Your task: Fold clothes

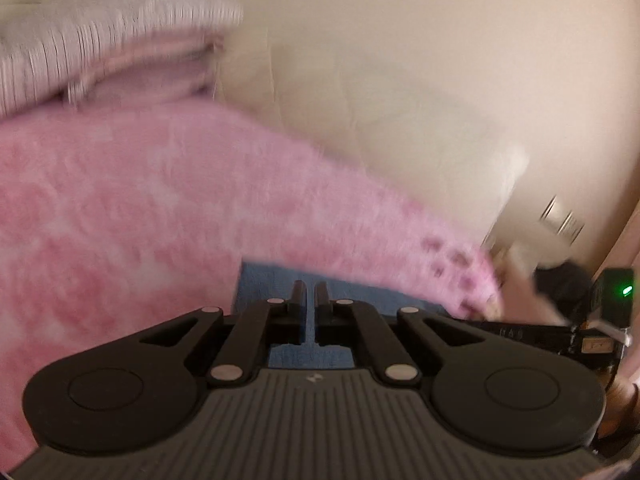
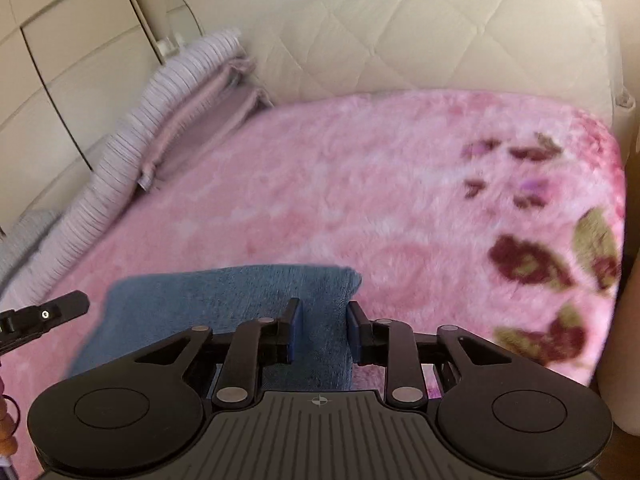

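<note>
Bed: covered by a fluffy pink blanket with dark red and olive flower prints toward 3 o'clock. Beyond it, at 12 o'clock, lies a cream quilted mattress with diamond stitching. At 10 o'clock, a striped lilac pillow and folded pale pink bedding run along the blanket's edge. Behind them stands a cream cabinet with panelled doors. Lighting is warm and even.

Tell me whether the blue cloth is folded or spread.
Folded: the blue cloth lies as a compact rectangle with a thick rounded edge on the pink blanket.
</note>
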Demonstrator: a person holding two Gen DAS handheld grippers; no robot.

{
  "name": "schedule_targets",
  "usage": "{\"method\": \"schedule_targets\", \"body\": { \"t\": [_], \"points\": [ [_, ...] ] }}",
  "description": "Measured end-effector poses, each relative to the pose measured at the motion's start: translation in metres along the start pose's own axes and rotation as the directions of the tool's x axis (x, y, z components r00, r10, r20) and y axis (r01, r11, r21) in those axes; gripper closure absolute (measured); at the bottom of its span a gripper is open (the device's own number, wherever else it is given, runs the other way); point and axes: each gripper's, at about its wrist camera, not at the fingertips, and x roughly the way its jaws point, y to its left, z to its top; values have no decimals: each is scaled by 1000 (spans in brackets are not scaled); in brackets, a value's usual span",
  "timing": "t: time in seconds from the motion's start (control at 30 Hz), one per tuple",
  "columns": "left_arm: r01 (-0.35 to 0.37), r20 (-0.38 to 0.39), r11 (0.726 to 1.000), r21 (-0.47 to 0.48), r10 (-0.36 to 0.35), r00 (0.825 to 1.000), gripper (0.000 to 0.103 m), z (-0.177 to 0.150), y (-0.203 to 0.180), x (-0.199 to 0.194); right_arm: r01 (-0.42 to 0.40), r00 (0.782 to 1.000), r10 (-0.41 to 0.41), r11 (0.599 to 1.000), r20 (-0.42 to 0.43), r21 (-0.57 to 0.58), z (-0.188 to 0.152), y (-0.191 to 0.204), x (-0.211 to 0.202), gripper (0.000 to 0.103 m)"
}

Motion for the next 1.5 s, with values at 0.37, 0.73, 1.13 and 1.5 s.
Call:
{"method": "schedule_targets", "body": {
  "t": [0.37, 0.73, 1.13, 1.5],
  "points": [
    [-41, 77, 977, -207, 58, 995, 98, -51, 37, -104, -97, 994, 96, 995, 46, 12, -36, 3, -105, 74],
    [159, 156, 713, -683, -70, 985, 79, -162, 71, -143, -99, 995, 99, 987, 4, 127, -109, -4, -140, 53],
    [163, 71, 903, -399, -146, 987, 94, -131, 68, -135, -193, 979, 198, 977, -56, 90, -94, -20, -115, 95],
    [284, 162, 816, -503, -234, 959, 91, -155, 86, -143, -170, 983, 176, 980, -45, 107, -101, -17, -118, 83]
  ]
}}
